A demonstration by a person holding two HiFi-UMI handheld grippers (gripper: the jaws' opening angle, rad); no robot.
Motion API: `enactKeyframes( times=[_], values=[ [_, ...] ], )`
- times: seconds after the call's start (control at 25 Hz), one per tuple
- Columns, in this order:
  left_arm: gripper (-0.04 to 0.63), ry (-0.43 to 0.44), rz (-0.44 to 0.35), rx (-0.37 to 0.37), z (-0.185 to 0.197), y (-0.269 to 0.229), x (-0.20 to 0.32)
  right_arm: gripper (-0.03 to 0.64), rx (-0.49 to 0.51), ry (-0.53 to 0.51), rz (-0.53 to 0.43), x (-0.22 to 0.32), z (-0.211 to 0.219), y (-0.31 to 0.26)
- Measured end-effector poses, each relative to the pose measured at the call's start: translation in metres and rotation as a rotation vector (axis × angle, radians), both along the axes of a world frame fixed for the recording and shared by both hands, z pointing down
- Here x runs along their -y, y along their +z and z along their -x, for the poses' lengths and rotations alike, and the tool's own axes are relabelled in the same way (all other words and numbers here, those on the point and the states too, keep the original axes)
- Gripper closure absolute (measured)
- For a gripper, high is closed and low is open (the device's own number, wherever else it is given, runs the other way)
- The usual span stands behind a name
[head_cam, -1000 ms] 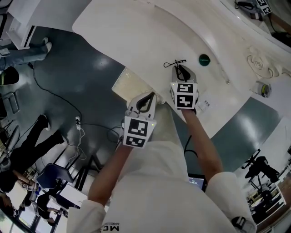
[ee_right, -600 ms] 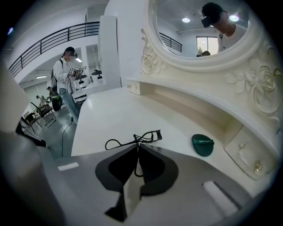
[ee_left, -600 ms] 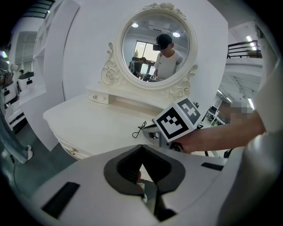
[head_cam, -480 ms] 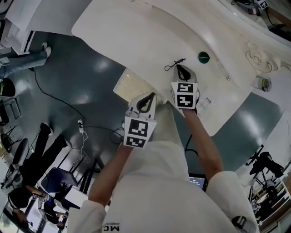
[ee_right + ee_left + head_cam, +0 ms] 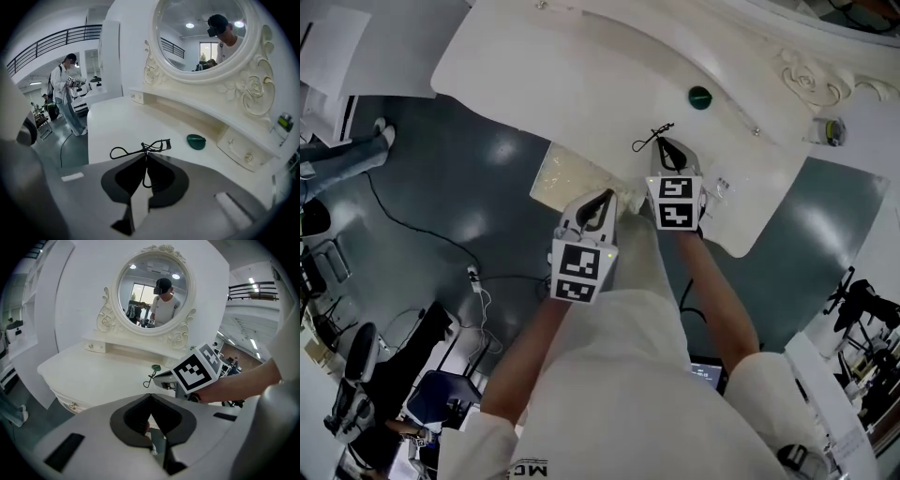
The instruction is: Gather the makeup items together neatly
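A black eyelash curler [image 5: 140, 149] lies out in front of my right gripper [image 5: 146, 157], which is shut on one of its handle loops; whether it rests on the white vanity table [image 5: 112, 126] I cannot tell. In the head view the curler [image 5: 652, 139] sticks out past that gripper [image 5: 667, 152]. A dark green compact [image 5: 196, 141] sits farther back right, also seen as the compact [image 5: 700, 97]. My left gripper [image 5: 598, 208] hovers off the table's near edge, shut [image 5: 150, 397] with nothing held.
A round mirror [image 5: 206, 37] with carved frame backs the table, with a shelf and drawer knobs [image 5: 247, 158] below. A small jar [image 5: 830, 129] stands at the right end. A cream stool cushion [image 5: 555, 176] lies under the near edge. A person [image 5: 69, 91] stands at left.
The head view has swung, so the table sits higher in it. The right gripper and the curler now lie a bit farther from the green compact. The left gripper has held still.
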State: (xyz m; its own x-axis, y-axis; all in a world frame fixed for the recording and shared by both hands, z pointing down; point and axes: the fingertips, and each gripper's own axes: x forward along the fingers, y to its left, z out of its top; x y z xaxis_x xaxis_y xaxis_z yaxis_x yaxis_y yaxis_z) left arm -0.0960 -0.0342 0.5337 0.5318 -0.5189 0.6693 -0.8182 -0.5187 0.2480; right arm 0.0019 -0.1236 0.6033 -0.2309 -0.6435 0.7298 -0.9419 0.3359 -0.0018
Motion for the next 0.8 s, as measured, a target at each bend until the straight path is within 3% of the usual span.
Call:
enactKeyframes(
  times=[0.24, 0.8],
  values=[
    [0.594, 0.056, -0.014, -0.003, -0.004, -0.004, -0.006, 0.603, 0.015, 0.034, -0.003, -0.024, -0.010, -0.008],
    [0.594, 0.124, -0.019, -0.004, -0.039, -0.006, -0.014, 0.603, 0.014, 0.006, 0.003, -0.048, -0.048, -0.012]
  ],
)
